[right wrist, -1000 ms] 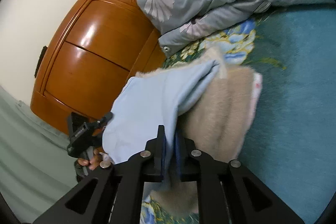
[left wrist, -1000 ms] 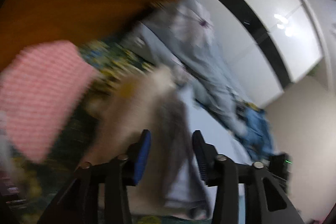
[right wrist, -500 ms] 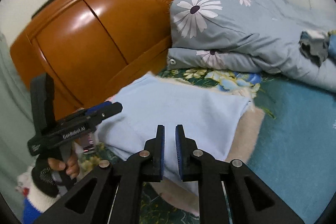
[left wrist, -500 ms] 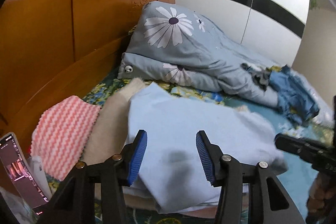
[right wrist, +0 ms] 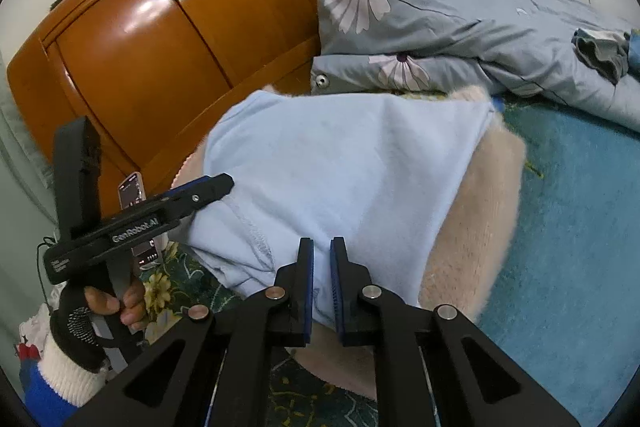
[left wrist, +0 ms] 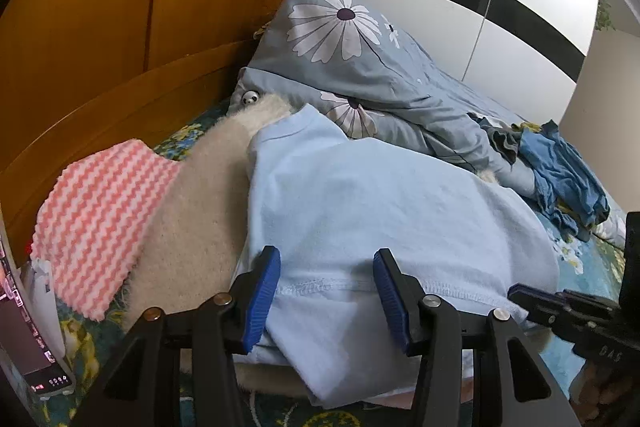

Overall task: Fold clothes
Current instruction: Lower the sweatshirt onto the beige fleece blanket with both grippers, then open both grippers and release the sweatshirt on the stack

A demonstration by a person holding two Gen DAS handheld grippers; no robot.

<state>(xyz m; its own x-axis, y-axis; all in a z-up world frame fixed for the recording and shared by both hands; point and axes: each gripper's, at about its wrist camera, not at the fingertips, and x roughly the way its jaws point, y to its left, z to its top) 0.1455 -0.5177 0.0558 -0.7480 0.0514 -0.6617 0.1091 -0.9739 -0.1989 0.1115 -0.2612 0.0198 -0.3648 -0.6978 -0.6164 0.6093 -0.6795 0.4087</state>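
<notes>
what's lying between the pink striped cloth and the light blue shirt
A fuzzy beige sweater lies between the pink striped cloth and the light blue shirt, which rests on it. The left wrist view shows this.

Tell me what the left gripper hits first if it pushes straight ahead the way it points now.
Most likely the folded light blue shirt: the left gripper is open with the shirt's stitched hem right between its fingertips. The floral quilt lies beyond it.
</notes>
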